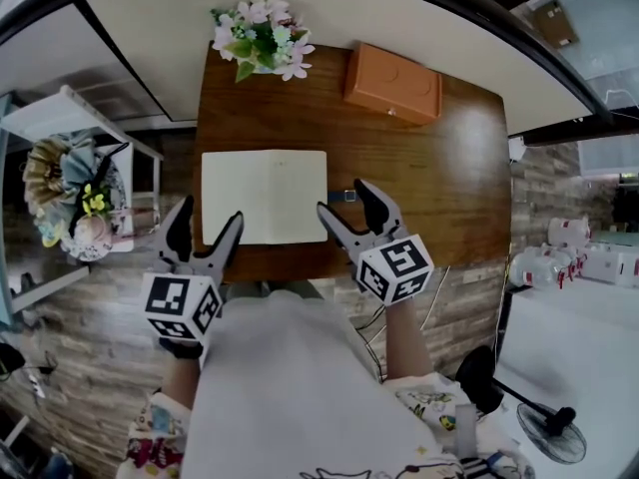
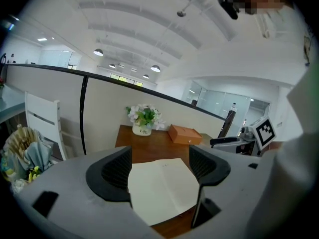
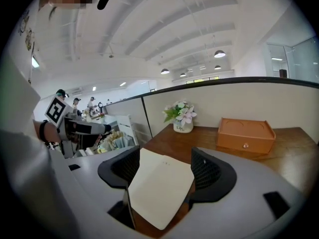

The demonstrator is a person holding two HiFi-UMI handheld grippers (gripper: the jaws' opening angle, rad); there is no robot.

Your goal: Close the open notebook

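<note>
**Lying open: notebook flat on table, both grippers empty**

The notebook (image 1: 265, 196) lies open and flat, blank pages up, at the near edge of the wooden table (image 1: 439, 168). The left gripper (image 1: 210, 218) is by its near left corner, jaws wide apart and holding nothing. The right gripper (image 1: 344, 200) is at the near right corner, jaws also wide and empty. An orange box (image 1: 392, 83) and a flower pot (image 1: 263, 38) stand at the far edge.

Cream-paged notebook (image 1: 265, 197) lies open and flat; blank pages up, at the table's near edge.
</note>
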